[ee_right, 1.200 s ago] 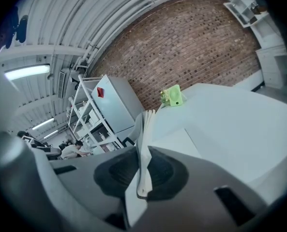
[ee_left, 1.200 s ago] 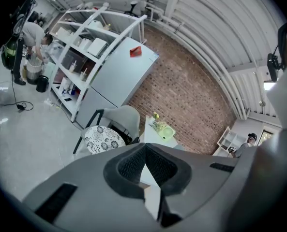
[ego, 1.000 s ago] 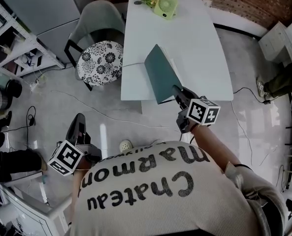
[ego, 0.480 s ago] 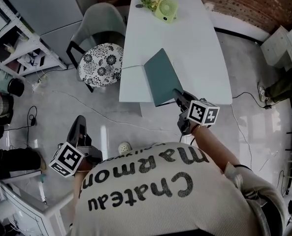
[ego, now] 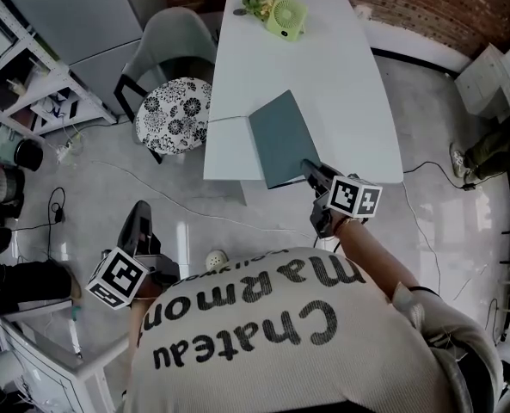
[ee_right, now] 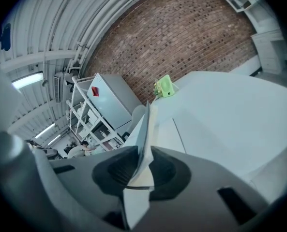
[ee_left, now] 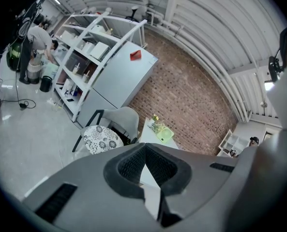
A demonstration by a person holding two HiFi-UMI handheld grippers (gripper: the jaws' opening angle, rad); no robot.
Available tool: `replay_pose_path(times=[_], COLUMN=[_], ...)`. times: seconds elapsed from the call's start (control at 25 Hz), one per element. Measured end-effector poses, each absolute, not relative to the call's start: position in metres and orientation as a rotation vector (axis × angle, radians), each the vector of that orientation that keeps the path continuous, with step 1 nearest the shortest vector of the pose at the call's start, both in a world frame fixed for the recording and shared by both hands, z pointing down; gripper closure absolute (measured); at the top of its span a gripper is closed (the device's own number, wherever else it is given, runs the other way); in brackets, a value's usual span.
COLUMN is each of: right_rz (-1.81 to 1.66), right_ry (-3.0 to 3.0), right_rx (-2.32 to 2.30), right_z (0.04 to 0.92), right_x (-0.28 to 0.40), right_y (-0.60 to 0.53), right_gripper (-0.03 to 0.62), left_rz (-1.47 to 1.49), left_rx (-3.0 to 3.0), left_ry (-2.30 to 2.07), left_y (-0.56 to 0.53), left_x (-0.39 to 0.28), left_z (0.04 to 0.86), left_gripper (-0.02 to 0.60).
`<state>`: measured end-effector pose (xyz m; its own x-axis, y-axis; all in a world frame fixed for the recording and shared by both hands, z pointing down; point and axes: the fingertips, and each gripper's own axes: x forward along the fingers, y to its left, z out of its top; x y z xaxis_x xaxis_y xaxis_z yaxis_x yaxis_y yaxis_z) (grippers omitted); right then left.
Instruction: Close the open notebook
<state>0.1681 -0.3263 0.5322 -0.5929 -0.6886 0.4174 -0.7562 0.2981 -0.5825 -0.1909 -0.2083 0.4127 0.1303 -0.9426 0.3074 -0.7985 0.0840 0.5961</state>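
The notebook [ego: 282,136] with its teal cover lies near the front edge of the white table [ego: 323,58], the cover lowered almost flat. My right gripper [ego: 309,169] is at the notebook's near right corner. In the right gripper view the cover's edge [ee_right: 144,129] runs between the jaws of my right gripper [ee_right: 139,170]. These jaws have just been opening and stand a little apart, with the cover still between them. My left gripper [ego: 138,209] hangs low at the left, far from the table. Seen in its own view, the left gripper [ee_left: 144,149] is shut on nothing.
A green fan [ego: 287,14] and a small plant stand at the table's far end. A chair with a flower-patterned seat [ego: 175,110] is left of the table. Metal shelves [ego: 22,67] line the left side. Cables lie on the floor.
The teal cover has swung down from a raised tilt to nearly flat on the notebook. My right gripper has sunk a little with it. The left gripper has stayed put.
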Motion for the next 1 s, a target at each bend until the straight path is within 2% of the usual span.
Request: replay_pose_path(times=[1.0], right_rz=[1.284], right_ry=[-2.377], right_rx=[1.386], right_z=[0.560], right_x=[0.185], right_y=[-0.313], right_gripper=[0.508], left_rz=[-0.267], left_rx=[1.695], left_ry=[-1.726], left_y=[-0.185], left_x=[-0.180], left_z=[0.417], left_gripper=[0.580])
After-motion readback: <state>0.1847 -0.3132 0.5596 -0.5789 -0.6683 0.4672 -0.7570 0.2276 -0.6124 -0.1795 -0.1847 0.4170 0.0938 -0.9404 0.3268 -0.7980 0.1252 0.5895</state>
